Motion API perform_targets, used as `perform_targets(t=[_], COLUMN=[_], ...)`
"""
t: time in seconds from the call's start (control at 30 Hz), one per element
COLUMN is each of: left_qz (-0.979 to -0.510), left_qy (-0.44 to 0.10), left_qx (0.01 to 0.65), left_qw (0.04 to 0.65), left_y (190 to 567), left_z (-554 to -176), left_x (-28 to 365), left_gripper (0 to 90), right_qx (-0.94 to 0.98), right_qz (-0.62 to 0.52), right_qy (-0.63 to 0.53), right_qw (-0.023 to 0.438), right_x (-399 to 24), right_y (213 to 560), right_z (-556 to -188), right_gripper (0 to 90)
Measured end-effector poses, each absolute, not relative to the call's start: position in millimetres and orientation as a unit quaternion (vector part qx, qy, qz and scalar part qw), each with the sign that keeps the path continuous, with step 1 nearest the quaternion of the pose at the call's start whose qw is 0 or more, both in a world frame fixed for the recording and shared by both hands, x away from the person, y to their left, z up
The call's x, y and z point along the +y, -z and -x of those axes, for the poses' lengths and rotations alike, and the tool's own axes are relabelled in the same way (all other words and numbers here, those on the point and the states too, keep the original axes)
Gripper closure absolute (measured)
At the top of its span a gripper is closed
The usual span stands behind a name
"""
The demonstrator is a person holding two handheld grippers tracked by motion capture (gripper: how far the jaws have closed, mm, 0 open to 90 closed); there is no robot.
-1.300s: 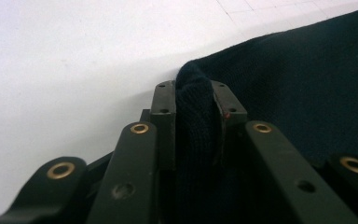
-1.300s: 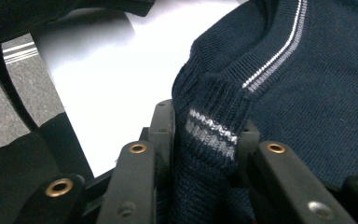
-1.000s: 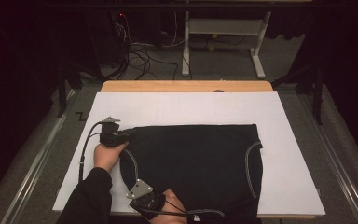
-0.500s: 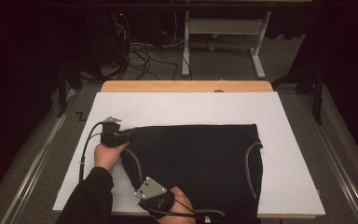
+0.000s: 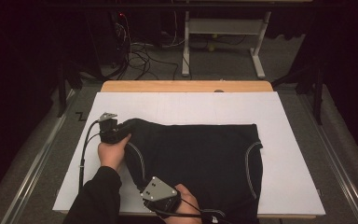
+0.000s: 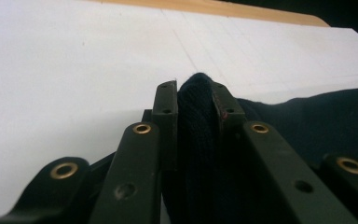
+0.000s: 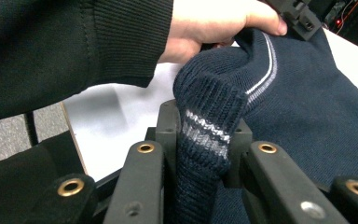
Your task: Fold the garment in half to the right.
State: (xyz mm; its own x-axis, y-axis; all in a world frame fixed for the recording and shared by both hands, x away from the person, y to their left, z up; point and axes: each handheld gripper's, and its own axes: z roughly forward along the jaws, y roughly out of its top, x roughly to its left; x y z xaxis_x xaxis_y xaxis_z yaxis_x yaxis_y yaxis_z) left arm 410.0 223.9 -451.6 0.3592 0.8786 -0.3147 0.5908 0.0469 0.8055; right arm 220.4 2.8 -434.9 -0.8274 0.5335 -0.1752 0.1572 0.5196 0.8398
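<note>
Centre of high view: sweater (image 5: pixel 200 158) flat on white sheet (image 5: pixel 289 121). My left gripper (image 5: pixel 113 130) clamps its upper-left corner; my right gripper (image 5: pixel 161 198) pinches striped hem (image 7: pixel 205 133) at bottom edge. Faint "Z" mark (image 5: pixel 80 116) on sheet, left; no labels I can read.

The sweater (image 5: pixel 200 158) is spread on the table (image 5: pixel 289 121), towards its near edge. At the sweater's left far corner the left hand-held gripper (image 5: pixel 121 130) is placed; at its left near corner, the right hand-held gripper (image 5: pixel 161 193). Behind the table, a stand (image 5: pixel 221 28) and cables (image 5: pixel 140 51) are set on the floor.
</note>
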Motion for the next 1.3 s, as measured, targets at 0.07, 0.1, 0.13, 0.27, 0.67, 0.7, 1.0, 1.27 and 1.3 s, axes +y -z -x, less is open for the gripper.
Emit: perform_targets(t=[0.07, 0.1, 0.13, 0.27, 0.67, 0.7, 1.0, 1.27, 1.3], left_qz=[-0.672, -0.67, -0.668, -0.668, -0.667, -0.667, -0.665, -0.659, -0.656], left_qy=[-0.157, -0.158, -0.159, -0.173, -0.183, -0.179, -0.182, -0.191, -0.19], left_qx=[0.543, 0.541, 0.541, 0.533, 0.532, 0.532, 0.539, 0.55, 0.553], left_qw=[0.478, 0.482, 0.486, 0.489, 0.489, 0.489, 0.484, 0.477, 0.477], left_y=[447, 443, 440, 425, 405, 405, 405, 407, 407], left_z=[-410, -410, -409, -409, -411, -412, -413, -410, -409], left_x=[222, 222, 222, 217, 213, 214, 233, 258, 263], left_gripper=[72.0, 72.0, 72.0, 72.0, 72.9, 73.0, 73.3, 73.1, 73.1], right_qx=[0.843, 0.842, 0.841, 0.836, 0.828, 0.828, 0.83, 0.83, 0.83], right_qz=[-0.203, -0.204, -0.2, -0.195, -0.189, -0.191, -0.186, -0.181, -0.178], right_qy=[-0.451, -0.452, -0.455, -0.462, -0.474, -0.475, -0.478, -0.481, -0.482], right_qw=[0.212, 0.212, 0.214, 0.221, 0.23, 0.229, 0.22, 0.216, 0.217], right_x=[1, 0, -1, -3, 0, 0, 18, 37, 39], right_y=[432, 431, 430, 424, 405, 404, 406, 406, 407], right_z=[-220, -219, -220, -219, -219, -219, -221, -224, -224], right_gripper=[74.6, 74.6, 74.6, 74.5, 74.7, 74.7, 74.6, 74.7, 74.6])
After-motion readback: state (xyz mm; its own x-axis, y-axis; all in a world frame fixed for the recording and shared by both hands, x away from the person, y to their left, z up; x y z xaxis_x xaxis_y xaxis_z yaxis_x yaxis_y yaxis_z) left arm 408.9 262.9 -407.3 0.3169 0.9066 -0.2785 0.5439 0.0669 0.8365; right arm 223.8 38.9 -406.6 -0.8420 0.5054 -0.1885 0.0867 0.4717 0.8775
